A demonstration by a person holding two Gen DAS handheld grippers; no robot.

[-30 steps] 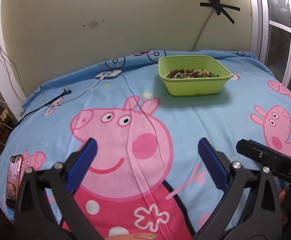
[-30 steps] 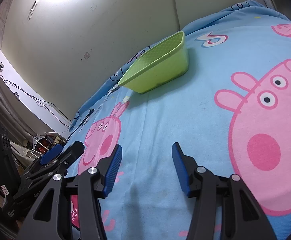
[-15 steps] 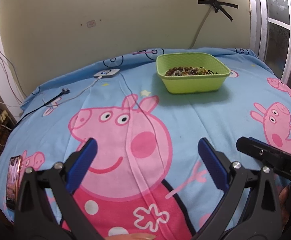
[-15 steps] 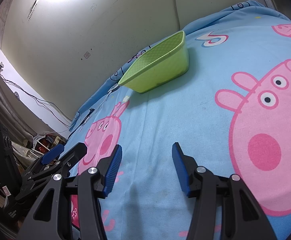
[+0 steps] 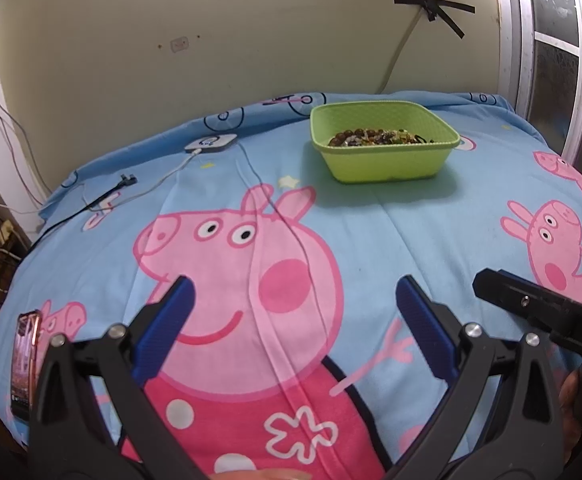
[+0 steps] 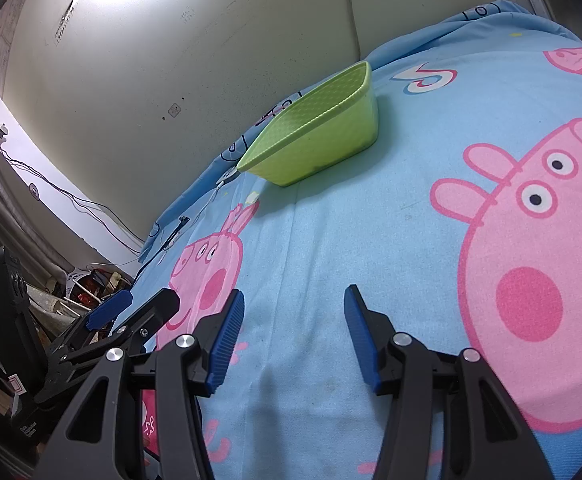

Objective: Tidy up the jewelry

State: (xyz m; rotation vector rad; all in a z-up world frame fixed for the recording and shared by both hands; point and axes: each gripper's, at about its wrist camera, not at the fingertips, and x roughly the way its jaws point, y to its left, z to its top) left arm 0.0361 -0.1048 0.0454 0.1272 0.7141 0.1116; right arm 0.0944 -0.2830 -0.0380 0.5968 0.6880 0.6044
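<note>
A lime-green plastic bin [image 5: 387, 160] stands on the far side of the bed and holds a heap of beaded jewelry [image 5: 375, 137]. It also shows in the right wrist view [image 6: 323, 136], where its contents are hidden by the wall. My left gripper [image 5: 293, 308] is open and empty, low over the blanket, well short of the bin. My right gripper [image 6: 293, 320] is open and empty, just above the blanket. The right gripper's body shows at the left wrist view's right edge [image 5: 547, 312]. The left gripper shows at the lower left of the right wrist view [image 6: 127, 316].
A blue cartoon-pig blanket [image 5: 431, 232] covers the bed. A white charger with a cable [image 5: 210, 144] and a black cable [image 5: 107, 196] lie at the far left. A phone [image 5: 25, 364] lies at the near left edge. A wall stands behind.
The left wrist view has tilted up slightly, so the bin sits a little lower in the frame. The right gripper has not visibly moved. Both stay open.
</note>
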